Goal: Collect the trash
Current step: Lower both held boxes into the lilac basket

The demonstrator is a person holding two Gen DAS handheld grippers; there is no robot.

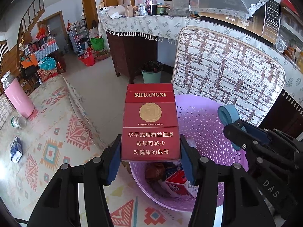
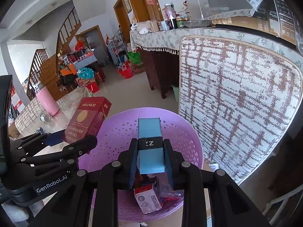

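My red cigarette pack reads "SHUANGXI" and "CENTURY INNOVATION", "20" on its side; my blue box shows "ZZ"; my left tongs read "GenRobot.AI".

The cigarette pack is deep red with gold lettering, a gold round emblem and pale characters. The small box is light blue with a black band bearing white letters. The perforated basket is lilac purple, pierced with small triangles. The tabletop cloth is cream with geometric motifs in coral, teal and orange. The tumbler is pink. The chair back is woven white with brown broken lines. Both claws have black arms and dark blue pads.
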